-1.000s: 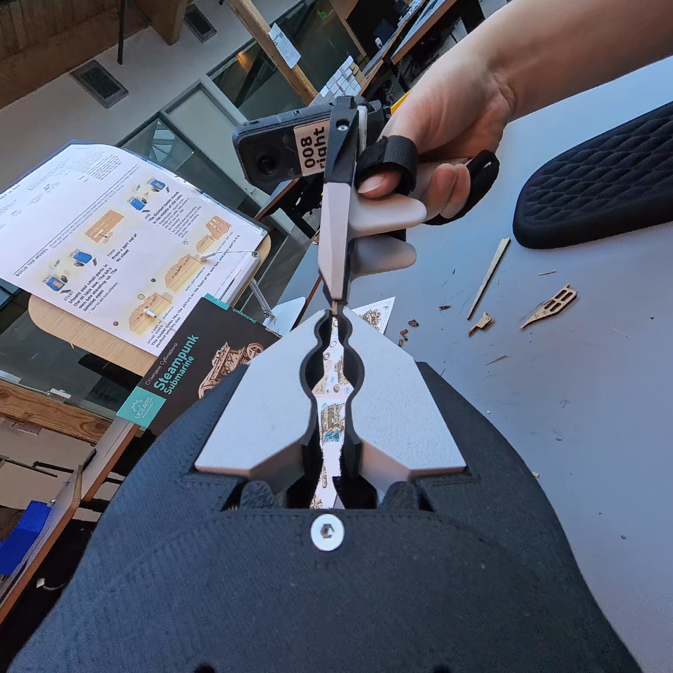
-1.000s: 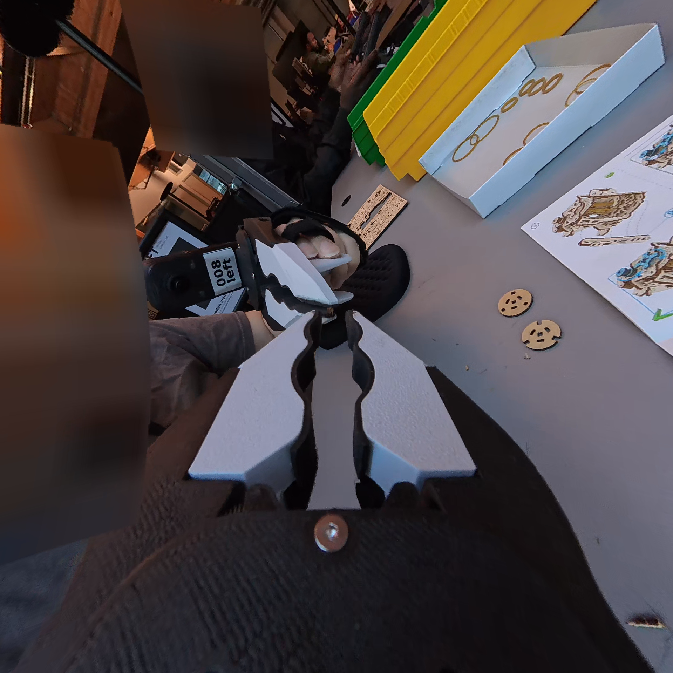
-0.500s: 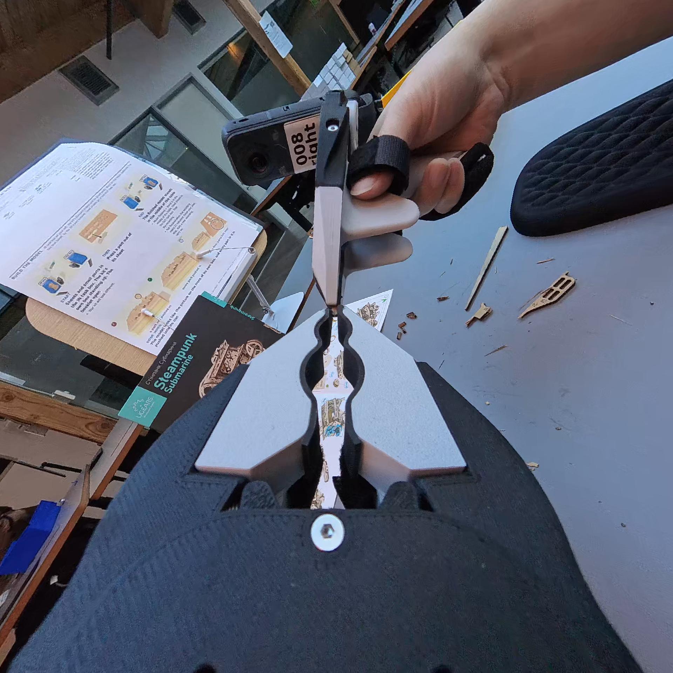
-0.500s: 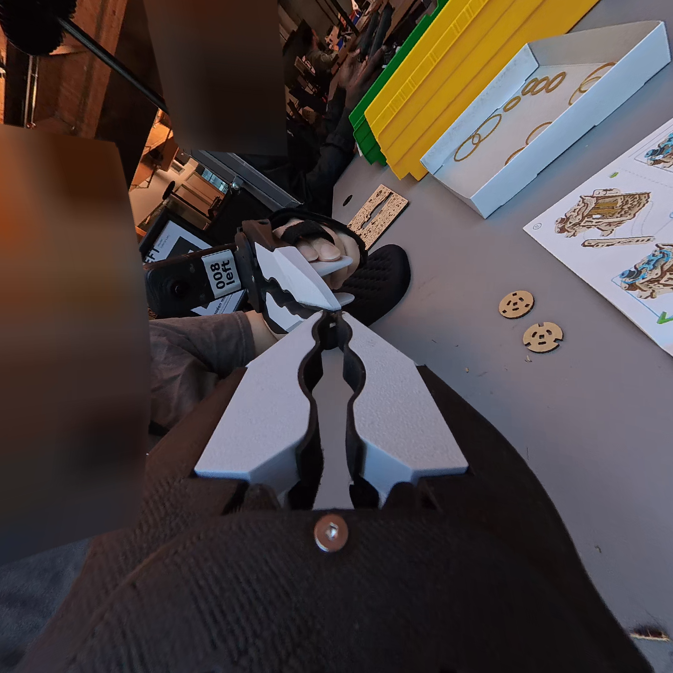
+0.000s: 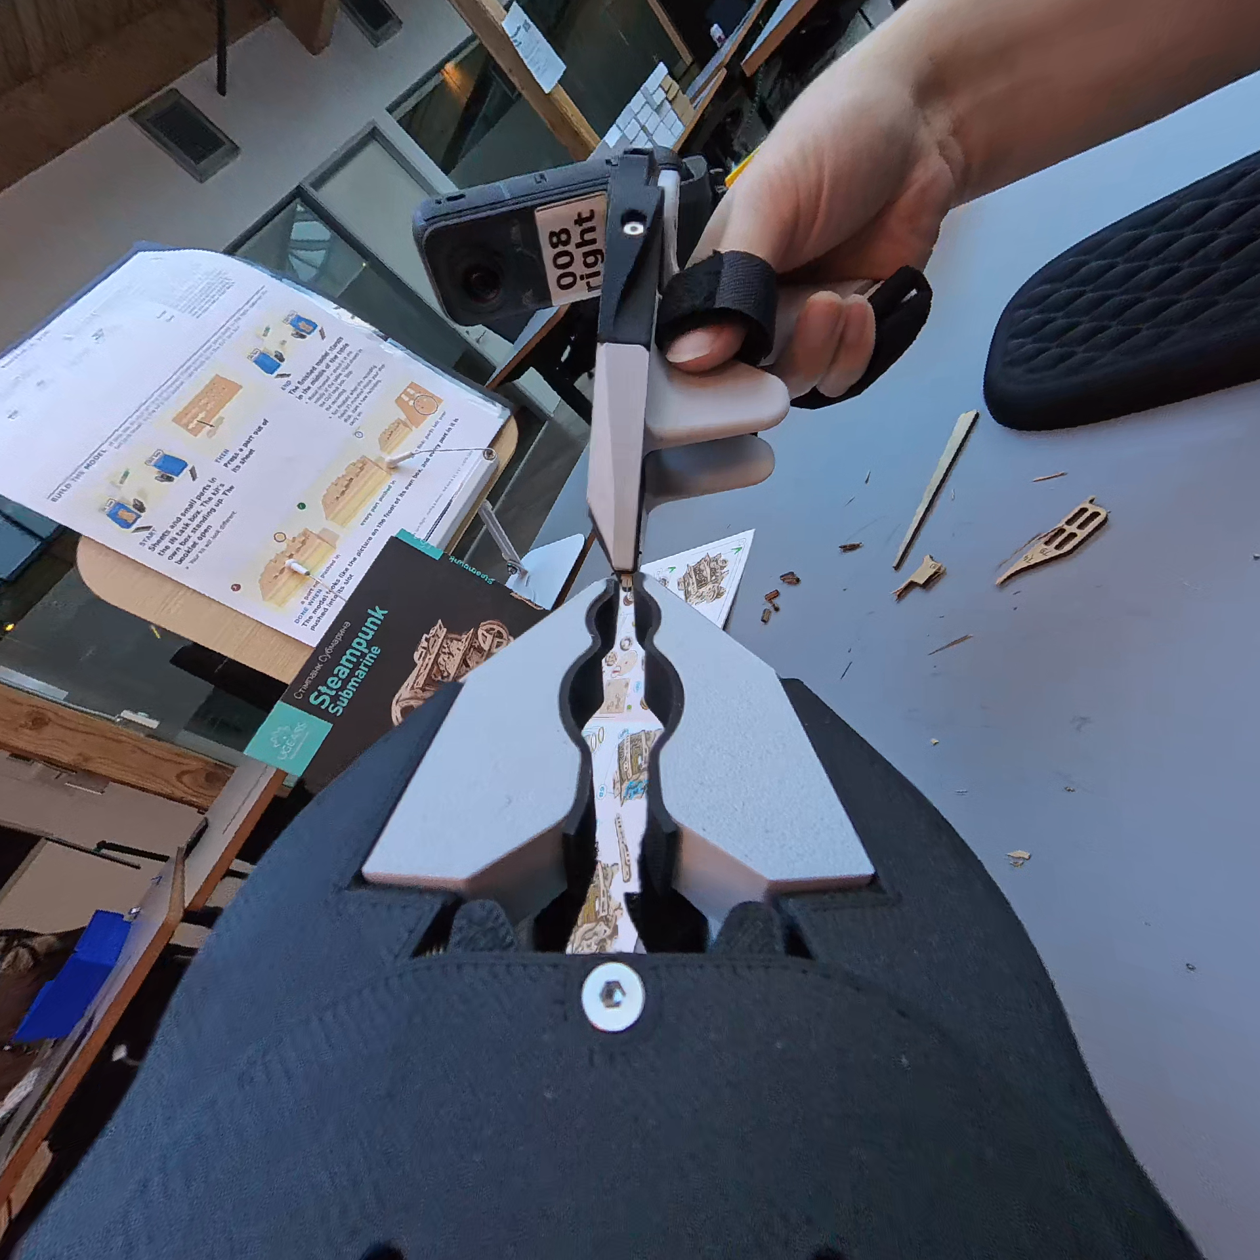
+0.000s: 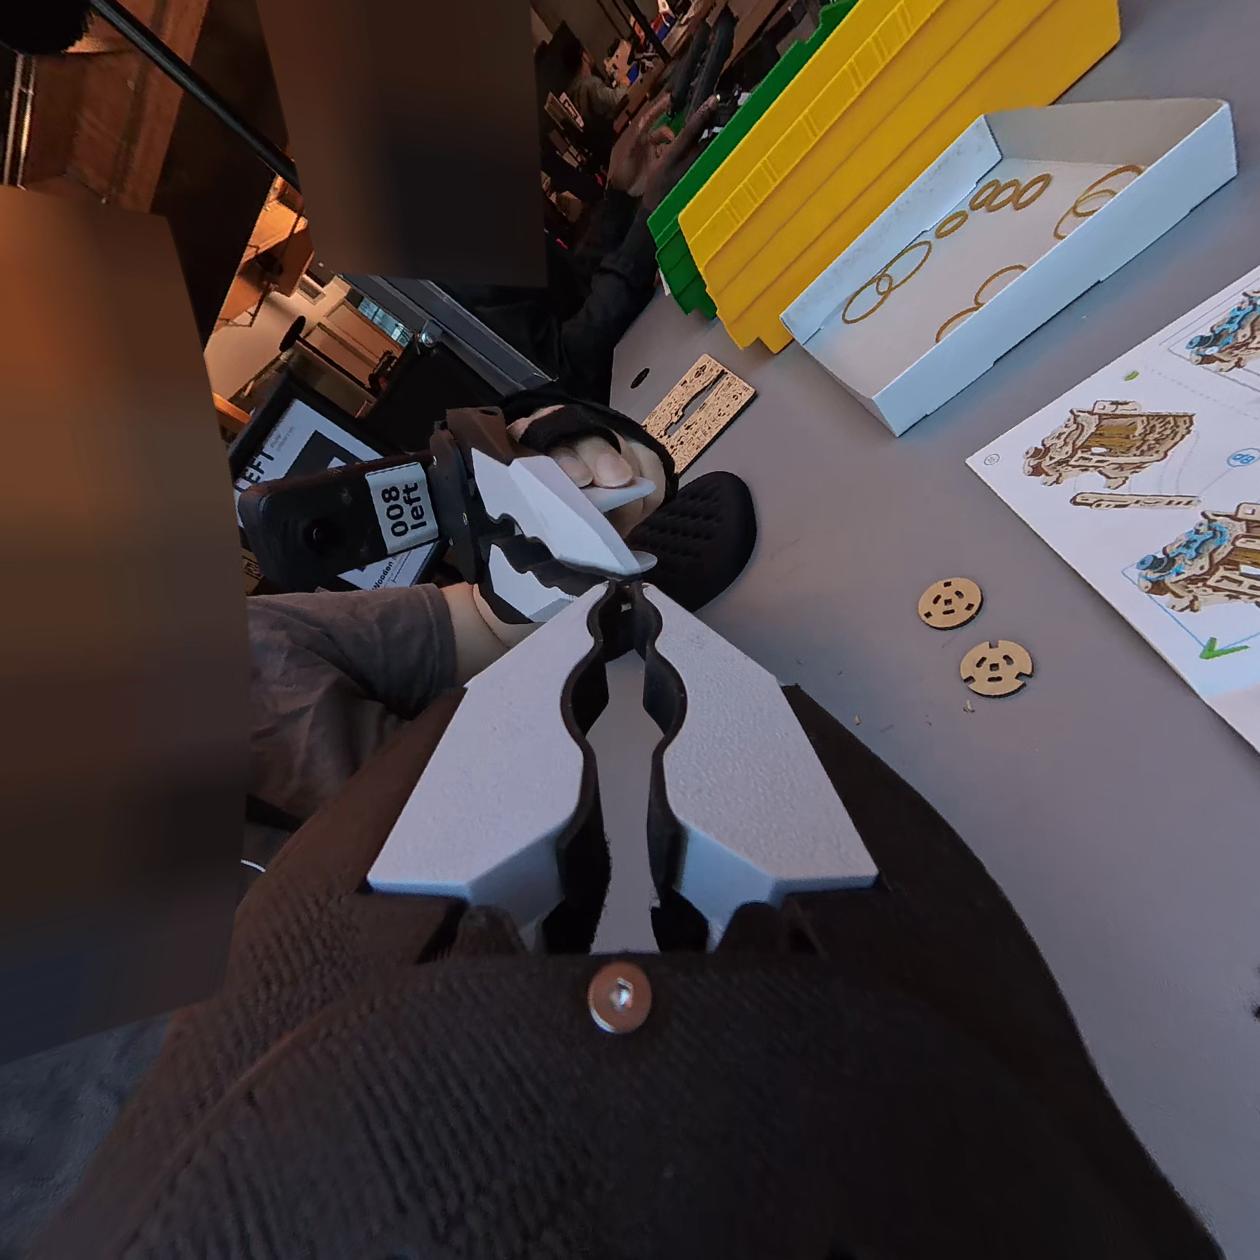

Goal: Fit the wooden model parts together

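Left wrist view: left gripper [image 5: 624, 585] fingers drawn narrow, tips pinching a tiny wooden part [image 5: 626, 598], too small to identify; right gripper [image 5: 626, 556] comes in from 12 o'clock, tip to tip with it, above the grey table [image 5: 1023, 784]. Right wrist view: right gripper [image 6: 622, 594] fingers narrow, tips closed at the same spot, left gripper [image 6: 631, 569] meeting it from 10 o'clock; two slotted wooden discs [image 6: 971, 634] lie loose at 3 o'clock. Judged step: a mid-air handover or fitting of the small piece; the next move needs fine alignment and a firm pinch.
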